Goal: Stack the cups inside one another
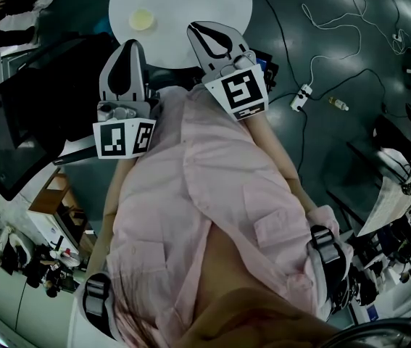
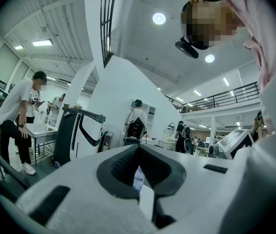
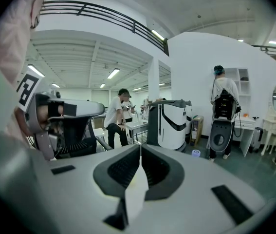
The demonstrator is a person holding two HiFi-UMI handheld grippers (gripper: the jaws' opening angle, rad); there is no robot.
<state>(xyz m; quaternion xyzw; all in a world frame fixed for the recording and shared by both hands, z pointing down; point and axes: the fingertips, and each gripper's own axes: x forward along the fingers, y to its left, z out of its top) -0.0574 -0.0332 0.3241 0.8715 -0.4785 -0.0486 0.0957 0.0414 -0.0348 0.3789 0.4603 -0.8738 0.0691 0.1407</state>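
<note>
**Q:** Where is the cup, and is anything engaging it?

**A:** One pale yellow cup (image 1: 142, 19) stands on the round white table (image 1: 183, 6), in the table's left part. Nothing touches it. The items at the table's far edge are cut off and cannot be identified.

**Q:** What is the jaw condition?

**A:** On the left gripper (image 1: 133, 44) and the right gripper (image 1: 195, 27), the jaws are fully together with nothing between them. Both are held at the table's near edge, close to the person. This looks like a standby posture: stacking has not started, and the jaws must part before any pickup.
</note>
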